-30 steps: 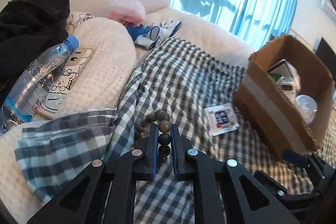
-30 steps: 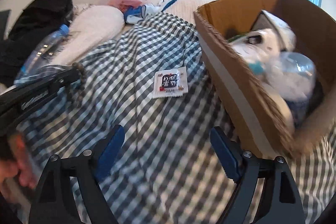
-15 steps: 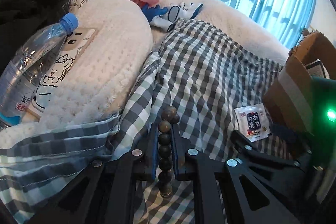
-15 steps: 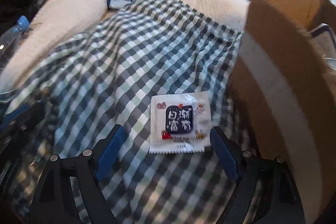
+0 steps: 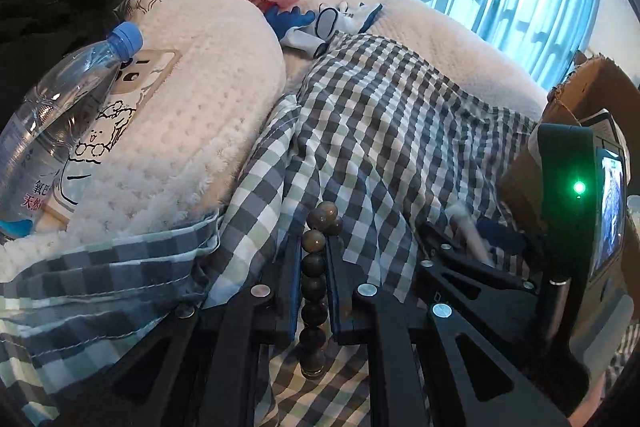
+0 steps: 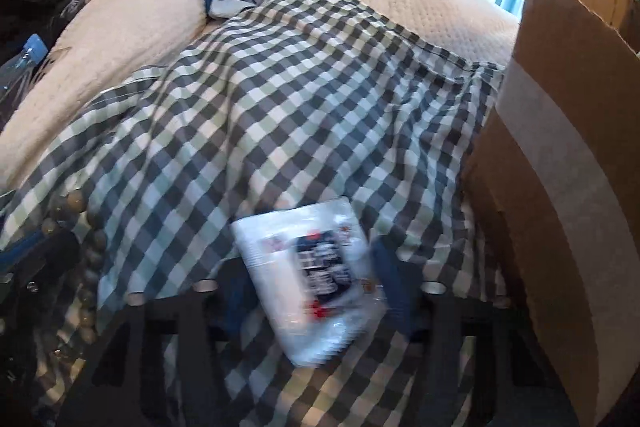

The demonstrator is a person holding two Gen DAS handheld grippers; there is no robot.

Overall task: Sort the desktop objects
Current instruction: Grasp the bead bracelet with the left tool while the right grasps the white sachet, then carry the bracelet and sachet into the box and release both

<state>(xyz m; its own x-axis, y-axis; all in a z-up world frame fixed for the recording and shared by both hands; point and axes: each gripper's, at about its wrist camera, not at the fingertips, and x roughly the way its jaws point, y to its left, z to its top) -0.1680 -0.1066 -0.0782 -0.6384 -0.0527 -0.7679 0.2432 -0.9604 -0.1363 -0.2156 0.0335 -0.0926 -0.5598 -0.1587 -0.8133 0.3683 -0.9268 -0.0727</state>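
Left gripper (image 5: 313, 283): you have it clamped on the beads (image 5: 314, 267).
Right gripper (image 6: 316, 291): jaws just closing round the packet (image 6: 312, 283).
Done: box (image 6: 560, 163) beside it partly filled.
Left: both still to drop in.

1. Water bottle (image 5: 52, 131) on the left: the label has Chinese print, white "氧" plus a cut-off character, and red "天然" under it. The rest runs out of frame.
2. The flat cartoon-printed thing (image 5: 116, 131) lying under the bottle only has doodle animals on it, no words I can make out.
3. White sachet (image 6: 316, 275) in the right wrist view: dark panel with white characters, but it's motion-blurred, so unreadable.
4. Cardboard box (image 6: 580, 155): plain pale tape strip, no print.
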